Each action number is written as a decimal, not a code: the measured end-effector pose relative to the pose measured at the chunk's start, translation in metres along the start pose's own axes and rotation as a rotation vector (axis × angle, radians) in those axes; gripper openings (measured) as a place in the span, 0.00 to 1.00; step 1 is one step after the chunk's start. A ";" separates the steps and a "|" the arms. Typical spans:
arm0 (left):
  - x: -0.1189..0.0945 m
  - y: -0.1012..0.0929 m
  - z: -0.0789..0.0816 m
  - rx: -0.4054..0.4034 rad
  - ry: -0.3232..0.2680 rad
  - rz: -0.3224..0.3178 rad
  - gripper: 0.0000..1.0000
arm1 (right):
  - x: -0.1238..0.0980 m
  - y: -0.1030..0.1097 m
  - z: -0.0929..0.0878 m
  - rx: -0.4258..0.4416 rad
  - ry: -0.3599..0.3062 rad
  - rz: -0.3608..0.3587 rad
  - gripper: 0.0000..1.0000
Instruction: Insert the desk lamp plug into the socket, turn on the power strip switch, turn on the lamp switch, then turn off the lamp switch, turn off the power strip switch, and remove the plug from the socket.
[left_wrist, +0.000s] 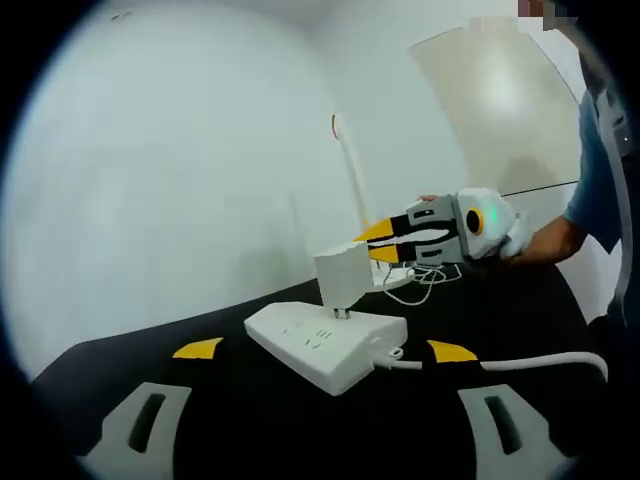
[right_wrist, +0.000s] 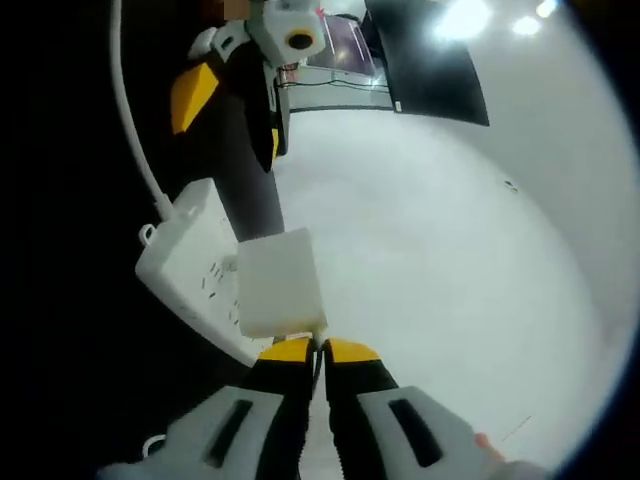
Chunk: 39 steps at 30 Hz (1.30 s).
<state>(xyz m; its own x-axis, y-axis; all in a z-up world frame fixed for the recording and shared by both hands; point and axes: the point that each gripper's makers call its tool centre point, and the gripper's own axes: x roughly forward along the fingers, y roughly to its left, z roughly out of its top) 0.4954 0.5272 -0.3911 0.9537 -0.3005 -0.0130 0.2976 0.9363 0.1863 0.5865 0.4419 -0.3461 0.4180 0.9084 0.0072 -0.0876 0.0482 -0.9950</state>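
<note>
On the black table (left_wrist: 300, 420), the right hand-held gripper (right_wrist: 321, 350) pinches the plug (right_wrist: 280, 285) above the power strip (left_wrist: 325, 345); the left hand-held gripper (left_wrist: 325, 352) gapes wide.

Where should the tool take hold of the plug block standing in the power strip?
Grip the white plug block across its flat side faces, coming in level from the lamp side, as the right tool does now. It stands upright on its prongs above the power strip, so those faces are exposed and any pull should go straight up.
</note>
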 end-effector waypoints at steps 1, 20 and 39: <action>0.000 0.000 0.000 0.000 0.000 0.000 0.76 | 0.000 0.001 -0.001 -0.004 0.007 0.004 0.07; 0.000 0.000 0.000 0.002 -0.003 -0.005 0.76 | -0.005 0.014 -0.010 0.019 0.077 0.076 0.07; -0.001 -0.002 0.001 0.003 -0.006 -0.008 0.76 | -0.018 0.018 -0.011 0.049 0.106 0.094 0.07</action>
<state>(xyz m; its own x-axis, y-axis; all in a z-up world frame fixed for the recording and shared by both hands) 0.4941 0.5255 -0.3904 0.9510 -0.3089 -0.0082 0.3048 0.9334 0.1895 0.5869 0.4219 -0.3654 0.4992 0.8608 -0.0988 -0.1740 -0.0121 -0.9847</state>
